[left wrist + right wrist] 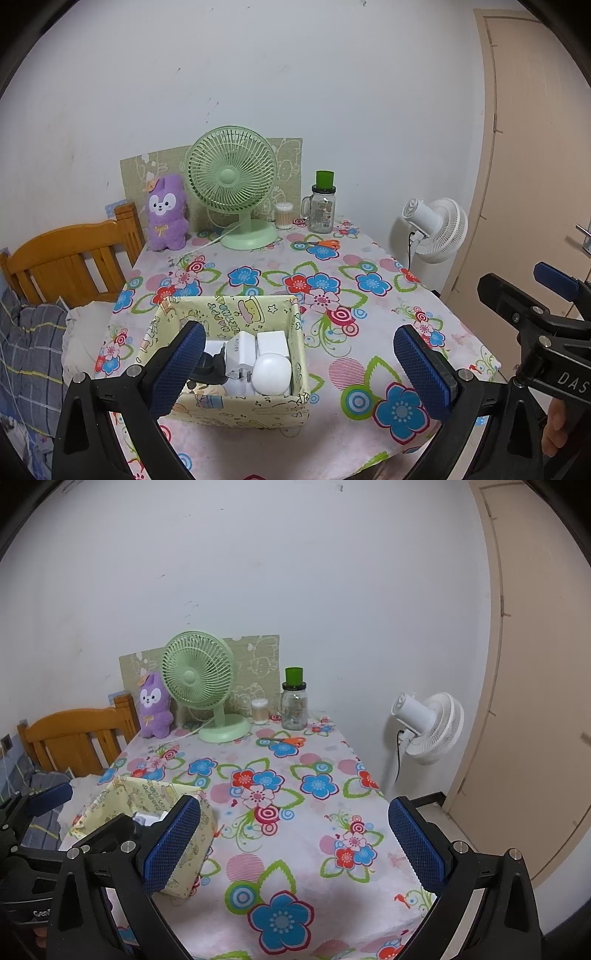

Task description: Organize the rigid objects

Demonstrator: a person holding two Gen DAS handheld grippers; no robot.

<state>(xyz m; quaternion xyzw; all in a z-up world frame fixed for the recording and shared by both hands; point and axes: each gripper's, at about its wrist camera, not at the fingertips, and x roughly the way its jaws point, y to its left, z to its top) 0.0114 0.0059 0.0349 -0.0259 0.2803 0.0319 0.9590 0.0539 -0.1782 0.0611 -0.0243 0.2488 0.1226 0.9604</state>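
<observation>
A wooden headboard [70, 258] stands at the far left, beside the table [369, 369] with its flowered cloth. A purple plush [166, 214] sits at the back left corner, then a green fan [232, 184], a tub of cotton swabs [283, 216] and a glass jar [322, 206] with a green lid. Orange scissors [321, 243] lie just in front of the jar.

Near the front left edge sits a yellow fabric box [229, 400]. Inside it lie a black plug [208, 365], white adapters [255, 349] and a white round case [273, 371], packed close together.

The left gripper [299, 369] hovers over the box, fingers wide apart and holding nothing. The right gripper [295, 845] hangs over bare cloth right of the box, also spread and empty.

A white floor fan [437, 230] stands beyond the table's right edge, before a beige door [535, 166].
</observation>
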